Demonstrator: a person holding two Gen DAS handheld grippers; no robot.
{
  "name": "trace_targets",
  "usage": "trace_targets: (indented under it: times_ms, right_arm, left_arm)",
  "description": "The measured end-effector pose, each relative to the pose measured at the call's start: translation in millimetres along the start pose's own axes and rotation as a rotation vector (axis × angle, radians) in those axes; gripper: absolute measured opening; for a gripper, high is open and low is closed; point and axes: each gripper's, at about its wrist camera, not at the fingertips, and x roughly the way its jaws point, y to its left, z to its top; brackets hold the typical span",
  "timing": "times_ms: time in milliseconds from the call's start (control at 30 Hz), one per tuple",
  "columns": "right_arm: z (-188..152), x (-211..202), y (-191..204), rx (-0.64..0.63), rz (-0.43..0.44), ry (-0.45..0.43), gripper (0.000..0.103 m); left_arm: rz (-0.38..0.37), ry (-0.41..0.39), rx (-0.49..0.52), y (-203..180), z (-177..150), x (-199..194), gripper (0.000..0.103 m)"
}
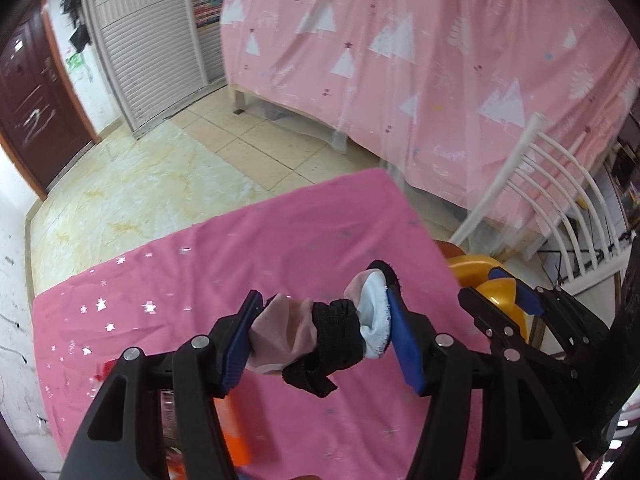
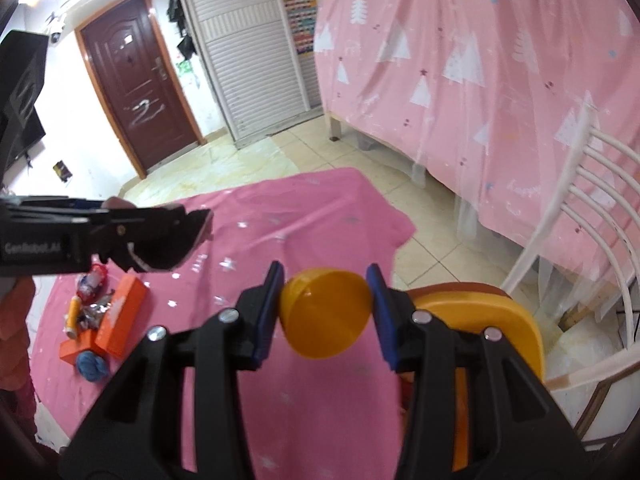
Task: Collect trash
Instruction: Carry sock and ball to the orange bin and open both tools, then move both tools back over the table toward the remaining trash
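Note:
My left gripper (image 1: 322, 300) is shut on a bundle of crumpled cloth (image 1: 336, 328), pink, black and white, held above the pink star-print tablecloth (image 1: 200, 272). In the right wrist view my right gripper (image 2: 325, 276) is shut on a round yellow lid (image 2: 326, 316), pinched at its edges. Just right of it stands a yellow bin (image 2: 500, 320) with a dark red rim, off the table's right edge. The left gripper (image 2: 200, 228) shows side-on at the left of that view. The right gripper (image 1: 492, 292) with the yellow lid (image 1: 500, 304) appears at the right of the left wrist view.
A pile of trash lies on the table's left: orange boxes (image 2: 120, 312), a blue yarn ball (image 2: 92, 364), foil and a small wrapper (image 2: 92, 280). A white chair (image 2: 580, 216) stands right of the bin. A bed with a pink sheet (image 2: 480, 60) fills the back.

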Motion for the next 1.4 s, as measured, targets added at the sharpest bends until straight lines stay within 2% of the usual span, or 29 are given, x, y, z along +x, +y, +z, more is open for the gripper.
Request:
trace_targets:
  times_ms: [200,533,933,1000,1067,1200,1333,1400]
  right_arm:
    - [-15,-8,-44,0.069,-0.03,0.0,0.041]
    - [-33,-16,-94,0.144,-0.055,-0.004,0.041]
    - [-64,-1,-134,0.19,-0.063,0.05,0.041]
    - [-66,3,-140,0.191,-0.072,0.063,0.044]
    - [-69,3,-146,0.195,-0.082,0.064,0.061]
    - [-71,-2,-156,0.215,-0.083,0.057,0.062]
    - [-73,-3,-162,0.233,-0.08,0.053,0.062]
    - [-73,-3,-163,0.235,-0.078,0.054,0.062]
  left_arm:
    - [-0.031,0.025,0.053,-46,-1,11,0.056]
    - [-0.052,0.06,0.123,-112,-1,25,0.056]
    - [-0.054,0.082,0.201,-177,-2,46,0.056]
    - [-0.049,0.091,0.211,-186,-1,51,0.058]
    - [-0.046,0.095,0.218,-193,-1,55,0.059]
    - [-0.056,0.099,0.219,-205,2,60,0.064]
    - [-0.066,0.101,0.218,-209,4,61,0.074]
    - [-0.068,0.098,0.212,-209,5,61,0.075]
